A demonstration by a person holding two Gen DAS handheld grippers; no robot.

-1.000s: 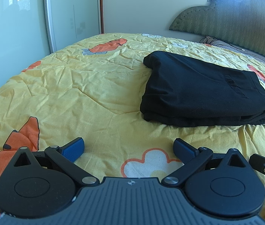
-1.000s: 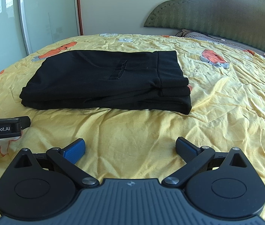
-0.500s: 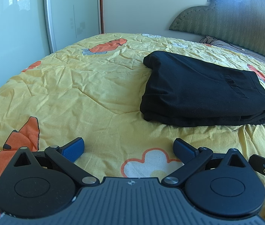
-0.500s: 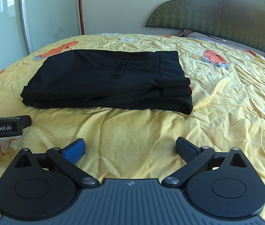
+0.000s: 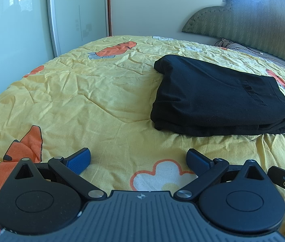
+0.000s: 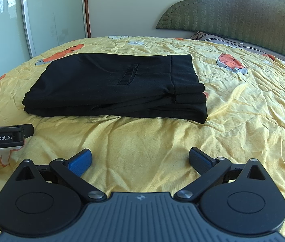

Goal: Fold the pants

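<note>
Pants (image 6: 118,88): folded on the bed (image 6: 243,121), long axis left-right, waistband right.
Left tool (image 5: 138,159): spread wide, empty.
Right tool (image 6: 140,158): spread wide, empty.

bed: yellow quilt (image 5: 94,92) | green headboard (image 6: 233,14) | glass wardrobe doors (image 5: 17,20)

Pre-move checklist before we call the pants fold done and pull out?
1. Left gripper open and holding nothing: ok.
2. Right gripper open and holding nothing: ok.
3. Black pants folded into a compact stack on the yellow bedspread: ok.
4. Layer edges flush: not ok, the lower layers stick out slightly at the near right corner.
5. Both grippers apart from the pants, bare bedspread between: ok.
6. Far edge of the stack tidy: cannot tell, hidden behind the top layer.
</note>
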